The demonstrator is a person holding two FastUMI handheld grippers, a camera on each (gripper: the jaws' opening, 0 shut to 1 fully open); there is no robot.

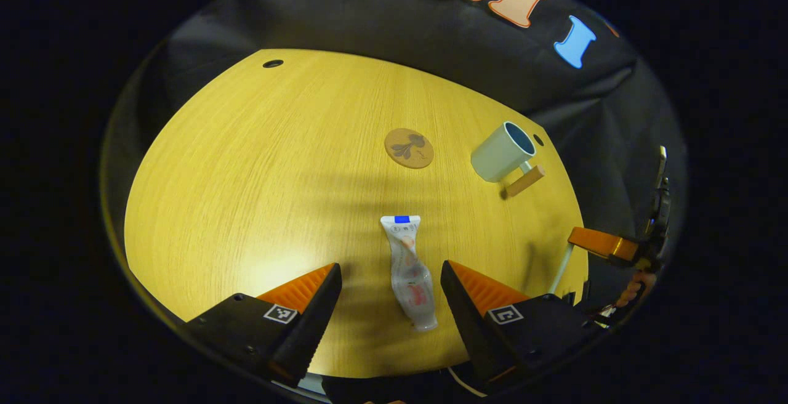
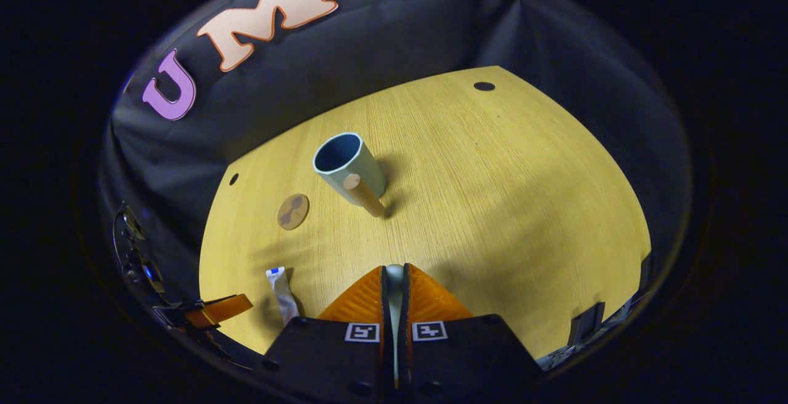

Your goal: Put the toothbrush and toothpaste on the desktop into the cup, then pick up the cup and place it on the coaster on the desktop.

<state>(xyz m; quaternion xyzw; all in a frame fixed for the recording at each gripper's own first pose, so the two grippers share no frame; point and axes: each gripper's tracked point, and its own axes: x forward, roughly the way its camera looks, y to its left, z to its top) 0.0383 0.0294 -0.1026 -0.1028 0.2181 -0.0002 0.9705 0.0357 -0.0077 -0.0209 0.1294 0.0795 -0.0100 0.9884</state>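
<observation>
The toothpaste tube (image 1: 409,271) lies flat on the wooden desktop (image 1: 258,170), cap toward me, between the two spread fingers of my open left gripper (image 1: 391,265). My right gripper (image 2: 394,266) is shut on the white toothbrush (image 2: 394,276), a slim strip between its fingers. In the left gripper view the toothbrush (image 1: 560,268) hangs down from the right gripper (image 1: 606,245) at the desk's right edge. The pale cup (image 2: 348,167) with a wooden handle stands upright ahead of the right gripper, with nothing inside it. The round coaster (image 2: 293,211) lies left of the cup.
The cup (image 1: 502,151) and coaster (image 1: 409,148) sit toward the far side of the desktop, apart from each other. Small dark holes (image 1: 273,63) mark the desk's far corners. Black cloth walls stand close behind the desk. The toothpaste (image 2: 282,293) and left gripper (image 2: 218,308) lie at the right gripper view's lower left.
</observation>
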